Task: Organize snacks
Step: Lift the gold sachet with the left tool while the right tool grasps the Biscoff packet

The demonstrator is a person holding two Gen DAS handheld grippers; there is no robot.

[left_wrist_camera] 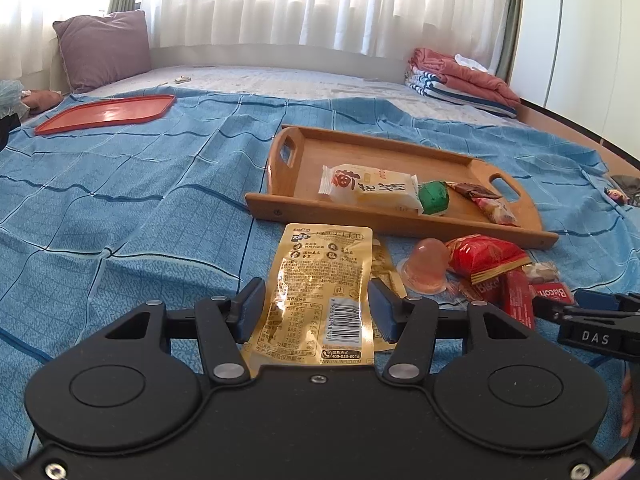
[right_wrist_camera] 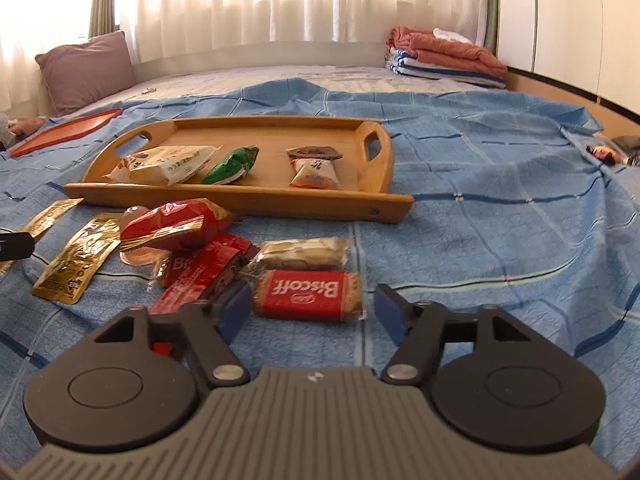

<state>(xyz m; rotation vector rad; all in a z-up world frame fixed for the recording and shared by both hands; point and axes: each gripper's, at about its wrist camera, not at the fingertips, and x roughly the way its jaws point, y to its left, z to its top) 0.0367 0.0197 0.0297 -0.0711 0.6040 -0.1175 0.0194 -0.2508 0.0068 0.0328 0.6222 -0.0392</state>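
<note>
left gripper: you're clamping it on the gold pouch; both pads are touching the pouch's edges.
gold pouch: it's sticking forward out of the jaws, label side up, over the blue sheet.
right gripper: you're holding it released; jaws are standing apart on either side of the Biscoff pack, pads not pressing on it.
Biscoff pack: it's lying flat on the sheet, just ahead of your right fingers.
loose pile: a red wrapper, a jelly cup and a second gold pouch are lying near each other, in front of the tray.
tray: it's sitting on the sheet beyond the pile, holding a white pack, a green pack and two small packs.
red lid: it's lying far left, well apart from the tray.
</note>
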